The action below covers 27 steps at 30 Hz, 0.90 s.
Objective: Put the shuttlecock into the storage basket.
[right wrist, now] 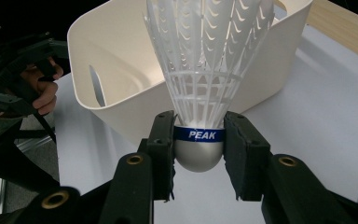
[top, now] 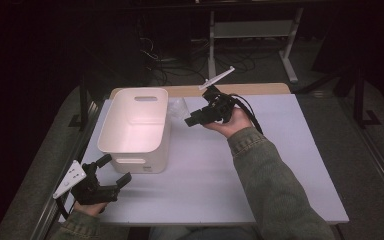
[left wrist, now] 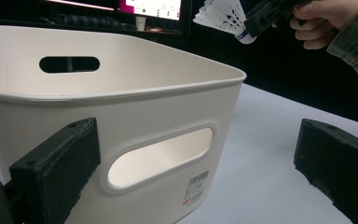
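Basket (top: 136, 125): white, nothing visible inside | right tongs (right wrist: 199, 140): clamped on shuttlecock (right wrist: 205, 60) | left tongs (top: 115, 170): spread apart, holding nothing

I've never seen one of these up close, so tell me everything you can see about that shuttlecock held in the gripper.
The shuttlecock is white, with a lattice-like plastic-looking skirt of ribbed vanes that flares outward from a rounded, pale grey base. A blue band around the base reads PEAK. The right gripper clamps it by that base, one black jaw on each side, skirt pointing away from the jaws. It is held in the air above the table, beside the white bin, touching nothing else.
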### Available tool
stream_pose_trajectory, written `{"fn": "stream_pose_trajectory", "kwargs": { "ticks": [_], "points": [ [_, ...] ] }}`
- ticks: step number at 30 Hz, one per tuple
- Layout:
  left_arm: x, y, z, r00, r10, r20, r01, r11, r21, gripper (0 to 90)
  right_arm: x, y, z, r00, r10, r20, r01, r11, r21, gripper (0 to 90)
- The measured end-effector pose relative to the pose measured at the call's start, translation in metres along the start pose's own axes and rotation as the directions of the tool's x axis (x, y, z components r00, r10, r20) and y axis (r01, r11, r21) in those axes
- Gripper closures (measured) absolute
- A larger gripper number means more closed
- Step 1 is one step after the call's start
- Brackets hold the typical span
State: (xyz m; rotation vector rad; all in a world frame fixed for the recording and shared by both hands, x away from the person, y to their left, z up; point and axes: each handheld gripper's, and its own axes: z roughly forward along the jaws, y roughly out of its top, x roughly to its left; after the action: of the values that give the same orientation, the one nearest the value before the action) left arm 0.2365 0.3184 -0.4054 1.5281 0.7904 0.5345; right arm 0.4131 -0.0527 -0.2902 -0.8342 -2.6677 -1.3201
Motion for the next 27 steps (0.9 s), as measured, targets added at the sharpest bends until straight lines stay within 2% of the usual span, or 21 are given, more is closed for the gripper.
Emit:
{"fn": "stream_pose_trajectory", "kwargs": {
  "ticks": [1,3,4,6,7,9,10,12,13,18,22,25,27],
  "points": [
    [0.000,0.000,0.000,1.0000,0.002,0.001,-0.002,1.0000,-0.002,0.0,-0.001,0.001,0.001,0.9998,-0.017,0.006,0.017,1.000,0.003,63.5],
    [0.000,0.000,0.000,1.0000,-0.005,0.000,0.005,1.0000,-0.004,0.0,0.001,0.003,0.002,1.0000,0.000,-0.007,0.000,1.000,0.003,63.5],
    [-0.001,0.000,0.000,1.0000,-0.005,0.001,0.005,1.0000,-0.006,0.0,0.000,0.003,0.003,0.9998,-0.019,0.001,0.019,1.000,0.004,63.5],
    [0.000,0.000,0.000,1.0000,-0.003,0.002,0.003,1.0000,-0.005,0.0,0.001,0.005,0.004,1.0000,-0.006,-0.006,0.006,1.000,0.004,63.5],
    [0.000,0.000,0.000,1.0000,-0.003,0.001,0.003,1.0000,-0.002,0.0,0.001,0.005,0.004,0.9998,-0.021,-0.001,0.021,1.000,0.006,63.5],
    [-0.001,0.000,0.001,1.0000,-0.008,0.003,0.008,1.0000,-0.004,0.0,0.003,0.007,0.005,0.9999,0.000,-0.015,-0.001,1.000,0.000,63.5],
    [-0.001,0.000,0.001,1.0000,-0.004,0.004,0.004,1.0000,0.000,0.0,0.003,0.008,0.005,0.9999,-0.016,-0.006,0.016,1.000,0.002,63.5],
    [-0.001,0.000,0.001,0.9999,-0.010,0.004,0.010,0.9999,-0.004,0.0,0.005,0.010,0.007,0.9999,-0.003,-0.011,0.004,1.000,0.002,63.5],
    [-0.001,0.000,0.000,1.0000,-0.008,0.003,0.008,1.0000,-0.002,0.0,0.004,0.010,0.008,0.9997,-0.026,-0.004,0.026,1.000,0.005,63.5],
    [-0.001,0.000,0.000,0.9999,-0.010,0.004,0.010,0.9999,-0.003,0.0,0.008,0.017,0.010,0.9996,-0.023,-0.016,0.023,1.000,0.002,63.5],
    [-0.001,0.000,0.000,1.0000,-0.009,0.003,0.009,0.9999,-0.008,0.0,0.008,0.020,0.012,0.9991,-0.038,-0.016,0.038,0.999,0.008,63.5],
    [-0.001,0.000,0.000,1.0000,-0.009,0.004,0.009,0.9999,-0.006,0.0,0.010,0.022,0.014,0.9993,-0.014,-0.035,0.014,1.000,0.001,63.5],
    [-0.001,0.000,0.000,0.9999,-0.009,0.005,0.009,0.9999,-0.007,0.0,0.008,0.023,0.017,0.9988,-0.041,-0.025,0.041,0.999,0.004,63.5]
  ]
}}
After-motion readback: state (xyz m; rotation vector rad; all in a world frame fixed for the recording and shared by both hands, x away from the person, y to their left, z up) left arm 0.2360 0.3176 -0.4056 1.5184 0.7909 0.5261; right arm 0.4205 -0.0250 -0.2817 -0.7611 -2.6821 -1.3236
